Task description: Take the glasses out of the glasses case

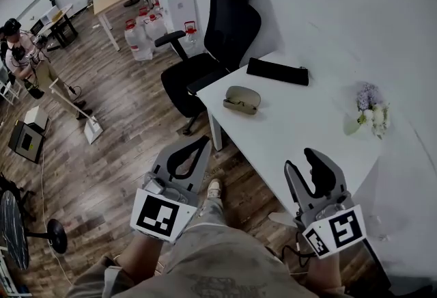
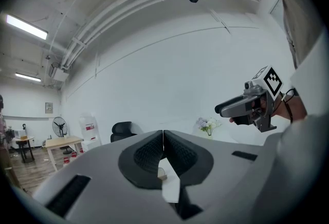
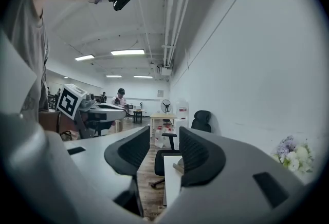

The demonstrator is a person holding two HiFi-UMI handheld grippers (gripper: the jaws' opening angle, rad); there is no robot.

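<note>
Tan glasses case far across white table; may skid toward black pouch if pried one-handed. Left gripper jaws closed, right gripper jaws apart, both empty.

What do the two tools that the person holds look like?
The left tool and the right tool look alike: grey bodies, with black ribbed pads inside the two jaws. Each carries a white cube with black square markers at its rear. A thin dark cable shows under the right one.
</note>
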